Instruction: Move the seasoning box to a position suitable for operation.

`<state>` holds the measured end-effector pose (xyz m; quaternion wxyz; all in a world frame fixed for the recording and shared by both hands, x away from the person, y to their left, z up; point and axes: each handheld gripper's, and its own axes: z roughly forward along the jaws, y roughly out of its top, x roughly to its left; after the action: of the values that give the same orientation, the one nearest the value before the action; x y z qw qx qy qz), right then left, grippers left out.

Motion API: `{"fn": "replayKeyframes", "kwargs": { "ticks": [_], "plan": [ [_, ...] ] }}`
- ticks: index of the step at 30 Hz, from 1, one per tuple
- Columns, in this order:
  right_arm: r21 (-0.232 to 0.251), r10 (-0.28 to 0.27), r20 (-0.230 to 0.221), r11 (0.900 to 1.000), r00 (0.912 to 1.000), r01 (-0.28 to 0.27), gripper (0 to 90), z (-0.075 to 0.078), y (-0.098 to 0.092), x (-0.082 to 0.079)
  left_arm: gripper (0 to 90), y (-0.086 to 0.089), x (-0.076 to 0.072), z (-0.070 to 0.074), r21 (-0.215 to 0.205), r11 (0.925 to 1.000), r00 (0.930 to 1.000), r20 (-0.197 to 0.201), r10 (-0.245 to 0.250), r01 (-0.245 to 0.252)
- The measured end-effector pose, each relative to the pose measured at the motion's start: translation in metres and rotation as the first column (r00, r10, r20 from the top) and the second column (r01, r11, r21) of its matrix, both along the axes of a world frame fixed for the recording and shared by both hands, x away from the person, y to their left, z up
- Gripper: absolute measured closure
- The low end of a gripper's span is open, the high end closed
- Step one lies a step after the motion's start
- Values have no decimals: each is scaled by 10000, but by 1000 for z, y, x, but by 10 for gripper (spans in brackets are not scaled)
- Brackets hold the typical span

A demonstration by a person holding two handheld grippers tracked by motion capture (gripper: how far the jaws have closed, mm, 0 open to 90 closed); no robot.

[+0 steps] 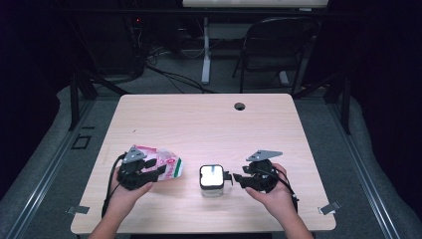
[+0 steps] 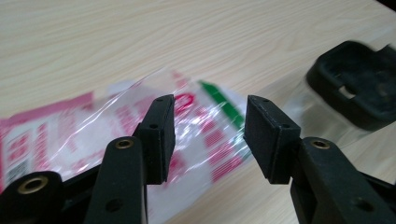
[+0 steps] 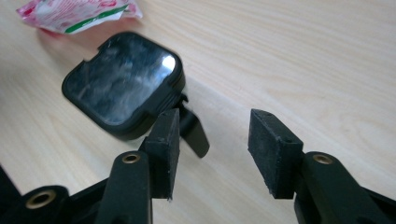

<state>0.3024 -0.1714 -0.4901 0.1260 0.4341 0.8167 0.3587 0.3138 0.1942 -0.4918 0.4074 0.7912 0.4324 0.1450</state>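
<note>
Hovering agape over pink packet [image 2: 93,135], left gripper [image 2: 210,135], right gripper [image 3: 212,149] agape beside black-lidded container [image 3: 121,84]

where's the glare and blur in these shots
High view: the container lid blows out to white glare, and the room behind the table is dark. Left gripper view: the black lid at right is motion-smeared, and the plastic bag shines. Right gripper view: a bright reflection sits on the lid's corner; the jaws look sharp.

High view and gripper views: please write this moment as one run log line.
left gripper: open, above plastic bag | right gripper: open, beside container latch | lid: on | table: wood
</note>
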Motion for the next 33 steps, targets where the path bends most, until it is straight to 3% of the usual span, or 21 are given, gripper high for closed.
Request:
{"fn": "replayKeyframes", "kwargs": {
  "ticks": [2, 4, 6, 10, 13, 16, 19, 24, 32, 33],
  "plan": [
    [-103, -40, 117, 9999, 9999, 41, 522, 6, 2, 3, 537, -12, 2, 4, -47, 9997, 9997, 28, -240, 240],
    [92, -291, 93, 9995, 9995, 290, 499, 10, 5, 6, 537, -24, 4, 7, -29, 9987, 9987, 32, -513, 513],
    [191, -531, -92, 9984, 9985, 533, 507, 15, 7, 9, 537, -36, 5, 9, 123, 9967, 9967, 44, -804, 804],
    [375, -835, -29, 9958, 9965, 835, 506, 22, 14, 14, 544, -53, 9, 13, 317, 9917, 9922, -67, -1245, 1247],
    [658, -896, -163, 9937, 9958, 905, 505, 24, 18, 16, 568, -58, 11, 14, 183, 9917, 9918, -162, -1270, 1273],
    [551, -755, -188, 9955, 9970, 765, 499, 23, 24, 14, 624, -57, 10, 12, -80, 9913, 9913, -101, -1312, 1311],
    [391, -680, 57, 9969, 9977, 678, 497, 19, 25, 10, 705, -57, 7, 9, 67, 9880, 9880, -106, -1542, 1543],
    [915, -896, -395, 9915, 9952, 929, 690, 12, 23, 10, 812, -63, 0, 0, 546, 9801, 9815, 30, -1913, 1908],
    [705, -765, 377, 9948, 9964, 737, 864, 9, 31, 3, 854, -74, -8, -12, 641, 9680, 9701, -286, -2412, 2426],
    [738, -740, 292, 9947, 9968, 716, 869, 8, 31, 2, 859, -74, -7, -13, 656, 9659, 9680, -356, -2485, 2504]
  ]
}}
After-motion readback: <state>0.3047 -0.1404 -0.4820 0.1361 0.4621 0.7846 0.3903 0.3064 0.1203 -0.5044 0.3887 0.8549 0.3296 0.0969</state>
